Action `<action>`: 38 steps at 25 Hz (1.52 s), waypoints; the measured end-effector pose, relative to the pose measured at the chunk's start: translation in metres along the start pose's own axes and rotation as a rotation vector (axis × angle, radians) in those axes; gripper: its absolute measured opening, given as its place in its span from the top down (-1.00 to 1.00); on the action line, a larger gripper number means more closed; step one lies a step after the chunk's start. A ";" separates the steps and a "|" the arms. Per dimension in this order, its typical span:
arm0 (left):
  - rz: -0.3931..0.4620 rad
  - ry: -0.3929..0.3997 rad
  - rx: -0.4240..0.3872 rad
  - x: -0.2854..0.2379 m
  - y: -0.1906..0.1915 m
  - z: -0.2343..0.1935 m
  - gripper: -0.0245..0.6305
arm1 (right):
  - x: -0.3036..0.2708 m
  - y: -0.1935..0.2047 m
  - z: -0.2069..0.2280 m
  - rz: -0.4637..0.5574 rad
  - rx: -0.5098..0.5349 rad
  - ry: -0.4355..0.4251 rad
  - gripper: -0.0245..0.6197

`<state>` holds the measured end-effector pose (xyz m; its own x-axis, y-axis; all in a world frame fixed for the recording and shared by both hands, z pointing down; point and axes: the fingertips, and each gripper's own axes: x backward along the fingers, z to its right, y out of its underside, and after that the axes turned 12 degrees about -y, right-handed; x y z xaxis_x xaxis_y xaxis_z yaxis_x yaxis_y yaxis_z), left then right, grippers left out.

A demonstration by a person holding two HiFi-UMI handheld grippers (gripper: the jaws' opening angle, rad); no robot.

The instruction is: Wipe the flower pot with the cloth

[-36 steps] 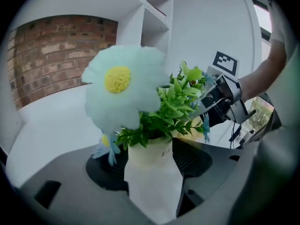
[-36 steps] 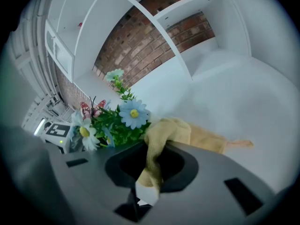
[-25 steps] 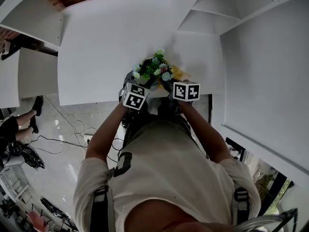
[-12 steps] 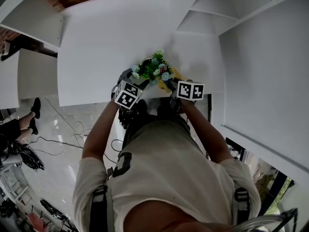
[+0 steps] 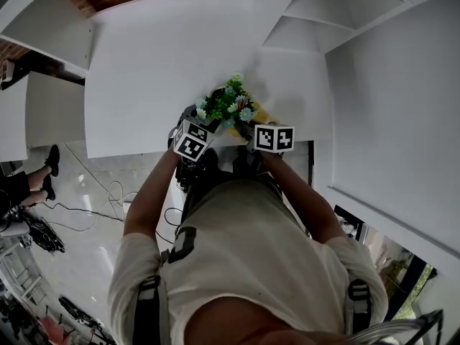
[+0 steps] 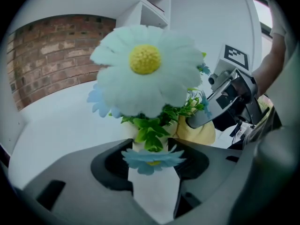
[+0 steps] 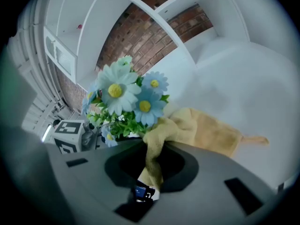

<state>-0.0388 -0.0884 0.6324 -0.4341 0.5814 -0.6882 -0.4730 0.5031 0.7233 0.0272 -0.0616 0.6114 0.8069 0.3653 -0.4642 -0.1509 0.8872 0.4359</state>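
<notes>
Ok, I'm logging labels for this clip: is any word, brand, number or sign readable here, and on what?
No readable words or numbers.
Left cube and right cube: black-and-white square patterns only, no letters.
Blue tag under the cloth: too small and blurred to read.
Dark mark on the shirt: not legible.

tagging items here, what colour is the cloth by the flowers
Pale yellow; the cloth shows best in the right gripper view.
</notes>
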 end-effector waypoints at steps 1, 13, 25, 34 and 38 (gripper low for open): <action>-0.001 -0.002 0.004 0.000 0.000 0.000 0.16 | -0.002 0.003 -0.001 -0.007 -0.003 -0.006 0.73; 0.003 -0.038 0.010 -0.003 -0.001 -0.005 0.15 | -0.016 0.015 -0.020 -0.047 -0.002 -0.085 0.73; -0.002 -0.039 0.011 -0.003 0.000 -0.009 0.15 | 0.037 -0.067 0.033 0.174 0.003 0.040 0.73; -0.004 -0.067 0.062 -0.004 -0.004 -0.016 0.16 | 0.011 0.009 -0.003 -0.129 -0.017 -0.150 0.73; 0.005 -0.074 0.062 0.000 -0.002 -0.019 0.16 | 0.049 -0.022 0.005 -0.056 0.017 -0.125 0.73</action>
<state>-0.0520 -0.1013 0.6295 -0.3776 0.6281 -0.6803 -0.4219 0.5373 0.7303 0.0733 -0.0647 0.5827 0.8789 0.2765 -0.3887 -0.0951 0.9001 0.4253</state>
